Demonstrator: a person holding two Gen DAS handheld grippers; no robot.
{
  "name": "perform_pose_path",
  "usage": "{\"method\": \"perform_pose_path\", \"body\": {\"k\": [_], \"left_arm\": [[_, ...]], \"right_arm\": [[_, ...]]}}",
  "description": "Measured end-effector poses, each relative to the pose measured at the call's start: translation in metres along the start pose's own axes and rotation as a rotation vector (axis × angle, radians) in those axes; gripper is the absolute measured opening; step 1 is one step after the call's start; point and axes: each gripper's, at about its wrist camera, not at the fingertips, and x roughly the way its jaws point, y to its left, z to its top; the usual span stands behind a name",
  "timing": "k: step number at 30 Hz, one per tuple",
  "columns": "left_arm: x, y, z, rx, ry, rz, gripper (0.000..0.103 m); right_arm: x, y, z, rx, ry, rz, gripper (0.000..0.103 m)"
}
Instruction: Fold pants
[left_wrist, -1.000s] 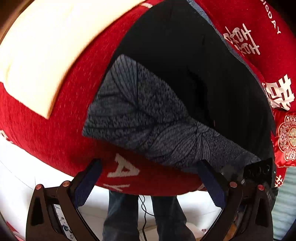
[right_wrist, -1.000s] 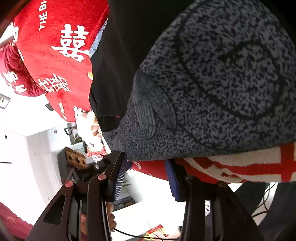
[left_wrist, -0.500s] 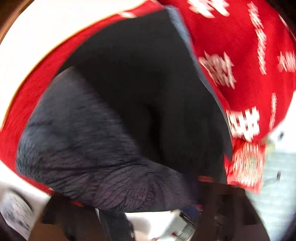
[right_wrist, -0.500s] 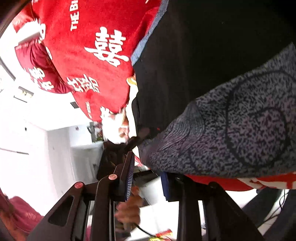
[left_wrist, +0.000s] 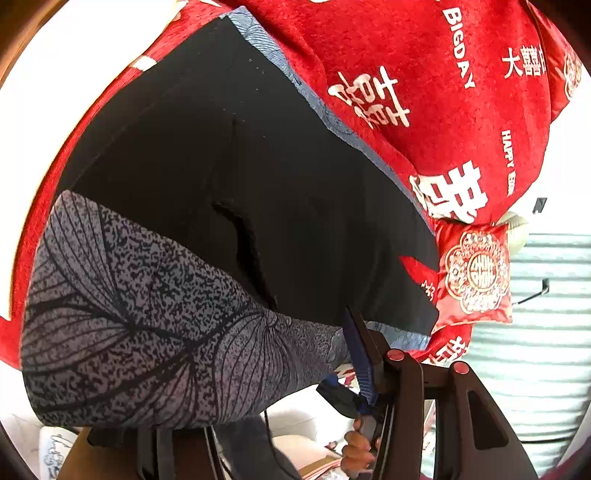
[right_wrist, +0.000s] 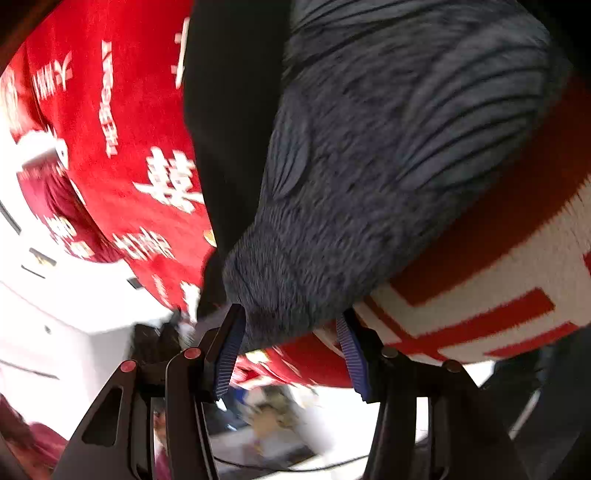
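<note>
left wrist view: pants (left_wrist: 229, 192) spread on the red blanket (left_wrist: 424, 92), black panel across ctr, grey leaf-print leg folded over it from 9 to 6 o'clock. my left gripper (left_wrist: 280, 373) sits at 5 o'clock; only one blue pad shows, pressed against the print leg's edge, other finger hidden under the cloth, so i read the jaws as clenched on the pants. red embroidered cushion (left_wrist: 476, 273) at 3 o'clock, touching the blanket edge. a hand (left_wrist: 356, 454) low at 6 o'clock, on the other tool i think, can't confirm.

right wrist view, blurred: right gripper (right_wrist: 291, 350) at 6 o'clock, jaws opening, tip of the print leg between them; left pad touching cloth, right pad apart. white and red lettering on the blanket at 4 o'clock.
</note>
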Motion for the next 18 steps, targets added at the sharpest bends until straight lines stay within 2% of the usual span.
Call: {"method": "perform_pose_path", "body": {"k": [2,4,6,8,10,14,18], "left_arm": [[0.003,-0.002,0.001,0.008,0.011,0.018,0.052],[0.007,-0.004,0.000,0.037,0.014,0.070,0.052],[0.009,0.000,-0.004,0.075,0.010,0.161,0.052],[0.014,0.006,-0.009,0.092,0.013,0.260,0.052],[0.014,0.012,-0.013,0.091,0.010,0.307,0.052],[-0.004,0.003,-0.011,0.057,-0.025,0.295,0.052],[-0.023,-0.030,0.010,0.080,-0.080,0.282,0.052]], "right_arm": [[0.005,-0.007,0.003,0.076,-0.031,0.058,0.055],[0.009,-0.014,0.004,0.164,-0.063,0.137,0.051],[0.009,-0.011,0.006,0.208,-0.104,0.162,0.010],[0.002,-0.003,0.010,0.214,-0.120,0.144,0.009],[-0.002,0.025,0.018,0.145,-0.095,0.084,0.008],[-0.002,0.093,0.039,-0.036,0.015,-0.063,0.008],[-0.009,0.146,0.064,-0.132,0.092,-0.110,0.008]]}}
